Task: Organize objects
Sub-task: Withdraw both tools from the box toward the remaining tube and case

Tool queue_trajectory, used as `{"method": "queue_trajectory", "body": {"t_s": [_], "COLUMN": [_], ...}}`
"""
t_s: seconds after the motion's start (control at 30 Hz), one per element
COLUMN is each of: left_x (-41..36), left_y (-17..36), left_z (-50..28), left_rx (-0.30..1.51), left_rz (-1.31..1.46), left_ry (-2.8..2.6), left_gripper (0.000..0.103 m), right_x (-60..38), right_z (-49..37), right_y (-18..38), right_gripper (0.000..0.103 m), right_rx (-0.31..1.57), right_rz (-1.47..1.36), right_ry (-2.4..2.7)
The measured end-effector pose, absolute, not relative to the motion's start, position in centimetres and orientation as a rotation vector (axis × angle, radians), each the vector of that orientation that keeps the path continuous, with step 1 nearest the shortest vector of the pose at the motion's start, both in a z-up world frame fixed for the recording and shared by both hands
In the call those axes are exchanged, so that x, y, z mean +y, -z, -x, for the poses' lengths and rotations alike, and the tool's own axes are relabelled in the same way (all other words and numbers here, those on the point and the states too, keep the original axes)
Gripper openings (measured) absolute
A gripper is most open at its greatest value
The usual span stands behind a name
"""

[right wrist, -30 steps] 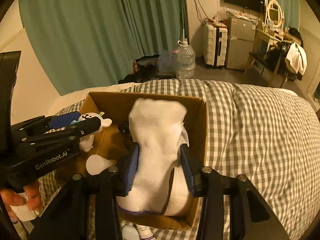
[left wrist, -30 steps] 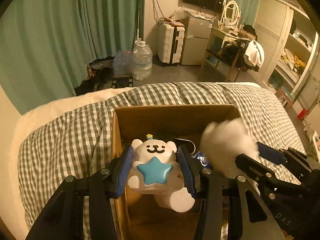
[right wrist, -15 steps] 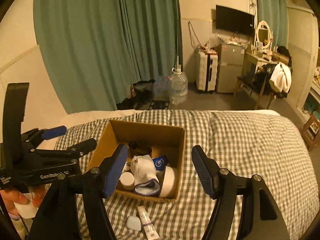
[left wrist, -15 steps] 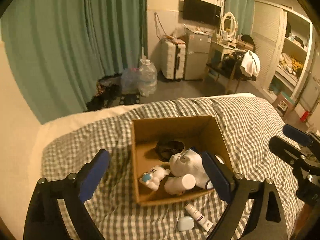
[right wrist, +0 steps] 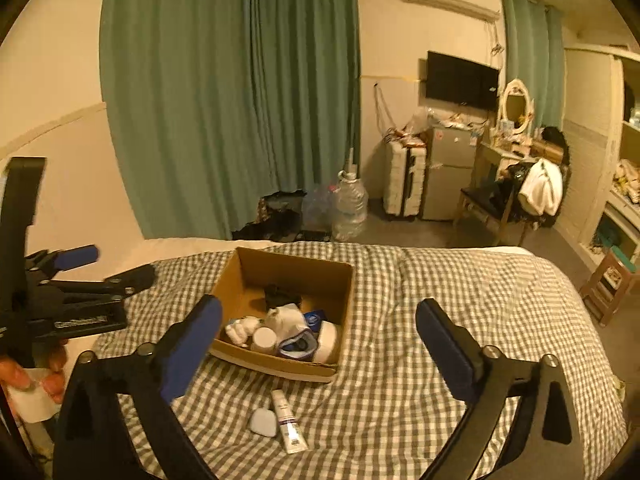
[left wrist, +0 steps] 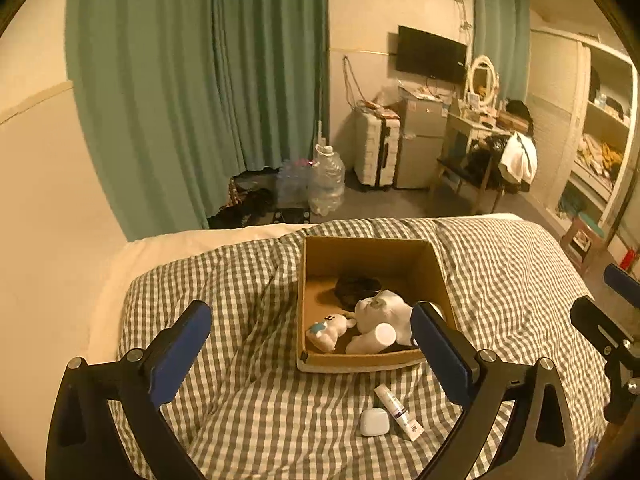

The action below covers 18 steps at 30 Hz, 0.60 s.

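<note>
A cardboard box (left wrist: 316,264) (right wrist: 348,292) sits on the checked bed. In it lie a white plush bear with a blue star (left wrist: 328,326) (right wrist: 240,330), a white sock bundle (left wrist: 384,308) (right wrist: 286,318), a white bottle (left wrist: 370,340) (right wrist: 264,338) and a dark item (left wrist: 356,286). A white tube (left wrist: 398,412) (right wrist: 287,422) and a small white case (left wrist: 374,422) (right wrist: 263,422) lie on the cover in front of the box. My left gripper (left wrist: 308,344) is wide open and empty, well back from the box. My right gripper (right wrist: 320,330) is wide open and empty too.
The checked duvet (right wrist: 460,320) covers the bed. Green curtains (left wrist: 200,100), water jugs (left wrist: 326,184), a suitcase (left wrist: 376,152), a small fridge and a cluttered desk stand beyond the bed. A stool (right wrist: 608,284) and shelves are at the right.
Both grippers let go of the plush bear and the sock bundle into the box, opened wide and pulled back up and away from it.
</note>
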<state>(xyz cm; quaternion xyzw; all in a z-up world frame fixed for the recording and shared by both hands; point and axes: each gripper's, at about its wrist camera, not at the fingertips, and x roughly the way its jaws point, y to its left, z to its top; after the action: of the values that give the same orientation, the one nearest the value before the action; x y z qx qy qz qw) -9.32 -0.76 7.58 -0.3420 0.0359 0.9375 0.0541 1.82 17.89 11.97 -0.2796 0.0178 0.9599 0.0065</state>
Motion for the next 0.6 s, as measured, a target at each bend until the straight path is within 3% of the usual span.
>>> {"method": "queue_trajectory", "body": {"t_s": [0.4, 0.6], "left_x": [-1.7, -1.3], "left_y": [0.3, 7.2], "left_z": [7.9, 8.7], "left_rx": [0.081, 0.074], "left_rz": [1.084, 1.192], "left_ry": [-2.905, -2.897], "left_gripper": [0.103, 0.103], "right_x": [19.2, 17.8], "right_z": [-0.7, 1.0], "right_y": [-4.4, 1.6], "right_gripper": [0.1, 0.1], "right_rx": [0.145, 0.009], "right_rz": [1.085, 1.184], "right_ry": [-2.959, -2.924]}}
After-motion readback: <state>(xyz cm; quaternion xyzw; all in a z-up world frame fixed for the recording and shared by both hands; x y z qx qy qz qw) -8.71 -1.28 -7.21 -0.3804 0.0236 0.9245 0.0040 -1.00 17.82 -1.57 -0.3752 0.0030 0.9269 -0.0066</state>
